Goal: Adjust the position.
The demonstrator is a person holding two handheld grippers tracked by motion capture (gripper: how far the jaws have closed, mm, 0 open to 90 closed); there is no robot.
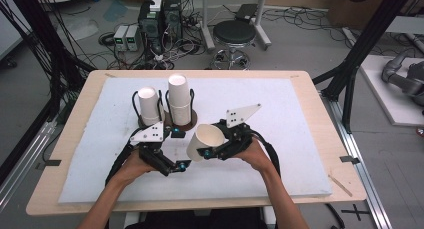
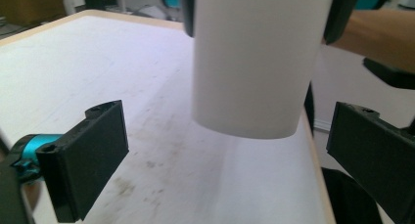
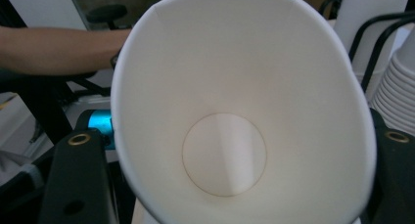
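Observation:
A white paper cup (image 1: 205, 139) hangs tilted above the mat, mouth up and to the right, with my right gripper (image 1: 207, 149) shut on its sides. In the right gripper view the cup (image 3: 225, 111) turns its open mouth to the camera, squeezed slightly oval between the two black jaws of the right gripper (image 3: 232, 155). My left gripper (image 1: 180, 150) stands open just left of the cup's bottom end. In the left gripper view its jaws are spread wide with nothing touching them; the left gripper (image 2: 227, 119) faces the cup (image 2: 254, 62), which hangs a little ahead.
Two stacks of upturned white cups (image 1: 148, 105) (image 1: 179, 96) stand in black wire holders behind the grippers, the taller on a brown round base (image 1: 188, 123). A white mat (image 1: 280, 139) covers the wooden table (image 1: 320, 114). Beyond the table are a stool (image 1: 234, 34) and cables.

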